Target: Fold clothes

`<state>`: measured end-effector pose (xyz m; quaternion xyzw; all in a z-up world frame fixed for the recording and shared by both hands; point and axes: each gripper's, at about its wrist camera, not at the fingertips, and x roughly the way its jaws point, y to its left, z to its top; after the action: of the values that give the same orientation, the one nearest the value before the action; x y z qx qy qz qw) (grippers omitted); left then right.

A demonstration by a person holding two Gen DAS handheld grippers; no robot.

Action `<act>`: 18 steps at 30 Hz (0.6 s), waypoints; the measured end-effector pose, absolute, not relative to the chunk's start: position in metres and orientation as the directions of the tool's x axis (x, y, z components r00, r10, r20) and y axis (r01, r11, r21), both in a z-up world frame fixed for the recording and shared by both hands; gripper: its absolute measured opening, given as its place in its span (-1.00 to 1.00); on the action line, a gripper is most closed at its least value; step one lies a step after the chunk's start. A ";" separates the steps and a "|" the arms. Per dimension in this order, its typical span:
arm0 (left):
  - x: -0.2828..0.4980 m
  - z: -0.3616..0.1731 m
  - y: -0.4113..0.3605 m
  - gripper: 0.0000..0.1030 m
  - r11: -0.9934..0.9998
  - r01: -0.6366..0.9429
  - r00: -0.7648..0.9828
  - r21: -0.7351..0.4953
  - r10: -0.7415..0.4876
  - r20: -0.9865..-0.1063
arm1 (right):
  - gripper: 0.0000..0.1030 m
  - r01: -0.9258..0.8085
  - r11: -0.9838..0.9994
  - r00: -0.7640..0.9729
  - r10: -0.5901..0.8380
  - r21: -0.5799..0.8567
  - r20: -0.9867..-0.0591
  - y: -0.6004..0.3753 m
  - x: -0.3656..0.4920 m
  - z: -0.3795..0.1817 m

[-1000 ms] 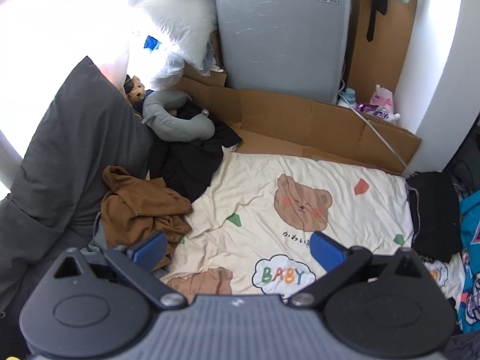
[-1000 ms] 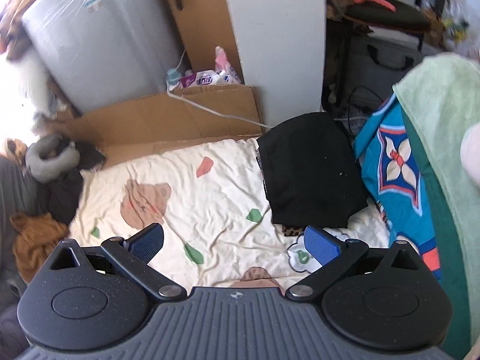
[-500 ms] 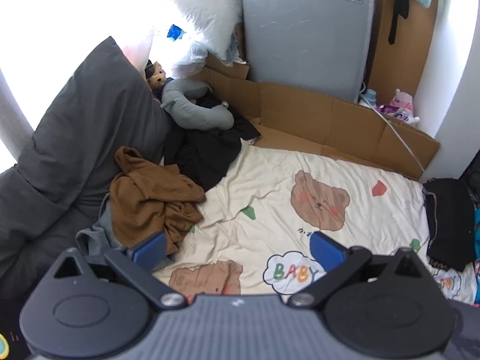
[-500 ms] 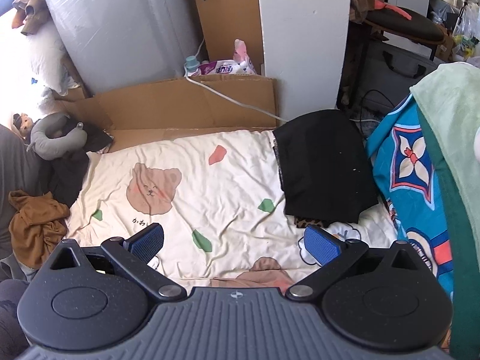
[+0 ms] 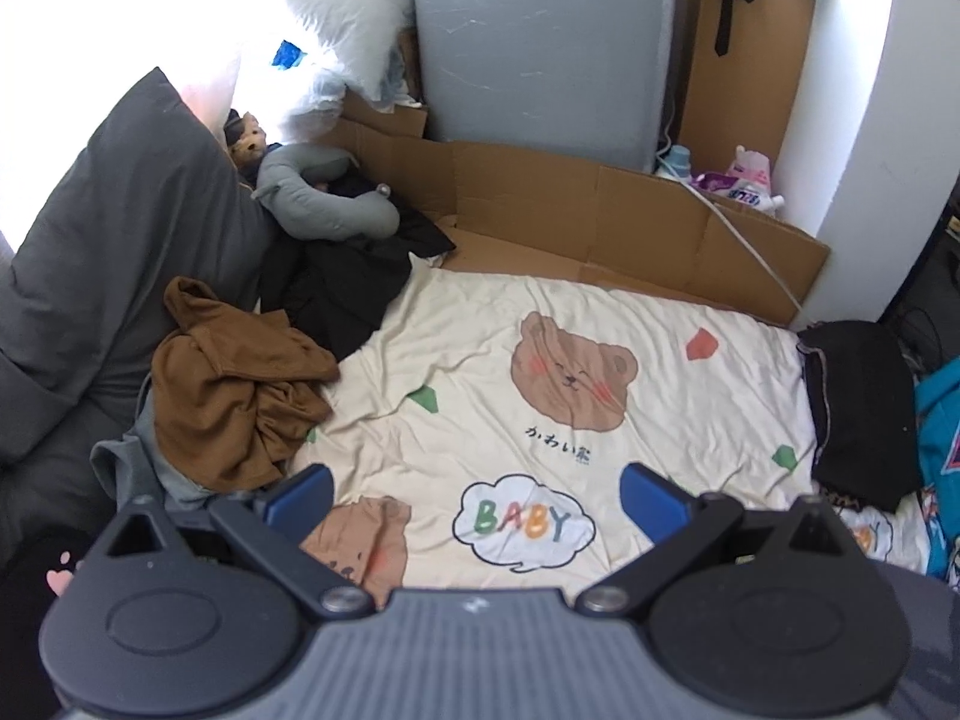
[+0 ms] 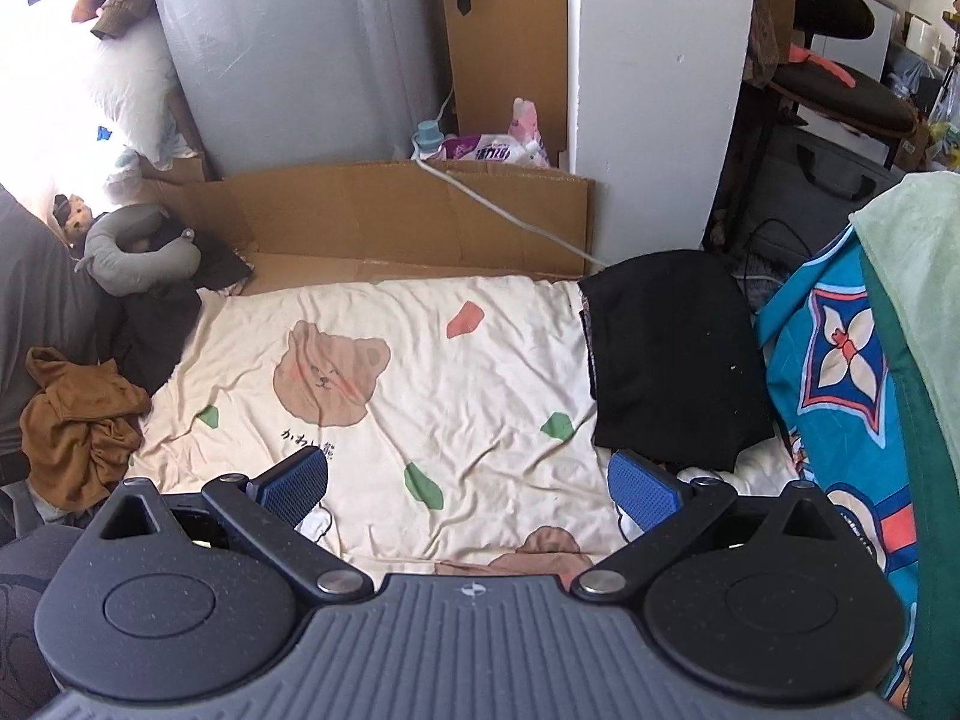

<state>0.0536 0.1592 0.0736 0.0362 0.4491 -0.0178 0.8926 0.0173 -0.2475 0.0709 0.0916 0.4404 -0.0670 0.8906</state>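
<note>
Crumpled brown garment (image 5: 234, 396) heaped at bedsheet's left edge, folded black garment (image 6: 672, 360) lying flat at right

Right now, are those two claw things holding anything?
Left gripper: open, holding nothing, above the bear sheet.
Right gripper: open, holding nothing.

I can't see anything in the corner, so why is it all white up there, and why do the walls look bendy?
Left wrist view: bright daylight washes the top-left corner out to white, hiding detail around the fluffy white pillow; the crumpled brown garment stays sharp. Right wrist view: glare only at the far left edge; the fisheye lens bows the white wall pillar and darkens the corners.
</note>
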 end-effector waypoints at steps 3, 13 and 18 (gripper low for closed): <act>0.054 0.071 0.158 0.99 0.998 0.038 0.594 0.040 0.010 -0.804 | 0.99 0.175 0.980 0.597 -0.026 0.098 -0.802 -0.243 0.020 0.066; 0.057 0.059 0.139 0.99 0.999 0.001 0.579 0.033 0.026 -0.815 | 0.99 0.162 0.978 0.597 0.007 0.130 -0.802 -0.235 0.022 0.046; 0.055 0.047 0.116 0.99 0.998 0.050 0.554 0.033 0.000 -0.833 | 0.99 0.141 0.979 0.608 0.030 0.145 -0.793 -0.229 0.021 0.043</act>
<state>0.0548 0.1161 0.0467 0.0265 0.4721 -0.0143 0.8810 0.0210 -0.2292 0.0426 0.0966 0.4414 -0.0313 0.8916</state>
